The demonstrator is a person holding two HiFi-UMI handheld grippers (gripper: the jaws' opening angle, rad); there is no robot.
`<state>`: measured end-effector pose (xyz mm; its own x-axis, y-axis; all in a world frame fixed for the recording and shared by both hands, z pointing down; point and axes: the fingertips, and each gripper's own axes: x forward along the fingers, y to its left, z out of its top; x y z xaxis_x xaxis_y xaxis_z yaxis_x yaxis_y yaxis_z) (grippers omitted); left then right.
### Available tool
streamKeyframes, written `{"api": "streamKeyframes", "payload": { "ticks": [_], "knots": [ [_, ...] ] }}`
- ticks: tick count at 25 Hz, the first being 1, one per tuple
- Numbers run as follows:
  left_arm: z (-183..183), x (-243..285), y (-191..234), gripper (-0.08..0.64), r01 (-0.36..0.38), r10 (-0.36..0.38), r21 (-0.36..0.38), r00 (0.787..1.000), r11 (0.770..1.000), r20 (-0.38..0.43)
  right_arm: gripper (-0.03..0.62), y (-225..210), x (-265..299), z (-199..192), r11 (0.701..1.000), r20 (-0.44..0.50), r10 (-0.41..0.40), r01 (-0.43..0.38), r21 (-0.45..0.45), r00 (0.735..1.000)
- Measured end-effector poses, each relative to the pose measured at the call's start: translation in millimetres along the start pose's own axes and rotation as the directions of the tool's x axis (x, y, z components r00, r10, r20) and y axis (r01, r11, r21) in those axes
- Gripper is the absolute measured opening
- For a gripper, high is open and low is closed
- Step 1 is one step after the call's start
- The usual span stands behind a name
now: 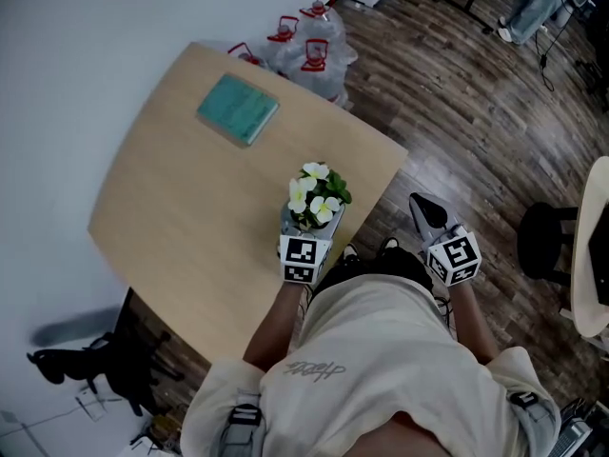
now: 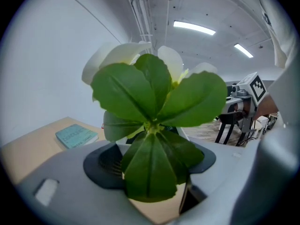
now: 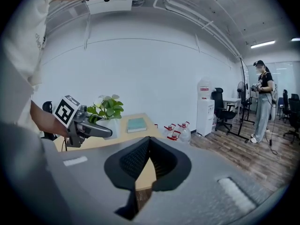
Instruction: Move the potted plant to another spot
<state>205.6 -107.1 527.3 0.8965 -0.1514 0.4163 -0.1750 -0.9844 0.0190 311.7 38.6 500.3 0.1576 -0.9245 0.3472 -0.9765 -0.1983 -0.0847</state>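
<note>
The potted plant [image 1: 317, 196], white flowers and green leaves in a white pot, is at the near edge of the wooden table [image 1: 181, 188]. My left gripper [image 1: 306, 232] is shut on the pot, one finger on each side. Whether the pot rests on the table I cannot tell. In the left gripper view the plant's leaves [image 2: 154, 107] fill the middle, over the jaws. The right gripper view shows the plant [image 3: 105, 110] held by the left gripper [image 3: 93, 130]. My right gripper [image 1: 425, 208] hangs off the table's right side over the floor, shut and holding nothing [image 3: 149, 142].
A teal book [image 1: 238, 109] lies at the table's far side. Several water jugs [image 1: 309, 46] stand on the floor beyond it. A black chair [image 1: 547, 241] and another table's edge [image 1: 595, 255] are at right. A person [image 3: 260, 102] stands far off.
</note>
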Motion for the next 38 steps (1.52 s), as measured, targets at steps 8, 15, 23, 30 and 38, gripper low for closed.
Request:
{"api": "streamKeyframes", "payload": {
  "ticks": [8, 15, 23, 30, 38],
  "knots": [
    [-5, 8, 16, 0.359, -0.085, 0.085, -0.055, 0.996, 0.995, -0.009, 0.003, -12, 33, 5, 0.994, -0.033, 0.099, -0.101, -0.038, 0.995],
    [-4, 27, 38, 0.359, -0.215, 0.211, -0.109, 0.976, 0.971, -0.049, 0.003, -31, 77, 18, 0.964, -0.042, 0.257, -0.26, -0.061, 0.965],
    [17, 56, 55, 0.359, -0.362, 0.35, -0.152, 0.931, 0.919, -0.103, 0.003, -76, 121, 44, 0.921, -0.01, 0.382, -0.382, -0.073, 0.924],
    [29, 79, 66, 0.359, -0.478, 0.458, -0.135, 0.875, 0.868, -0.159, 0.003, -117, 144, 42, 0.876, -0.041, 0.468, -0.47, -0.108, 0.883],
    [23, 106, 63, 0.359, -0.544, 0.509, -0.164, 0.834, 0.823, -0.215, 0.003, -143, 161, 35, 0.827, -0.072, 0.549, -0.553, -0.098, 0.833]
  ]
}}
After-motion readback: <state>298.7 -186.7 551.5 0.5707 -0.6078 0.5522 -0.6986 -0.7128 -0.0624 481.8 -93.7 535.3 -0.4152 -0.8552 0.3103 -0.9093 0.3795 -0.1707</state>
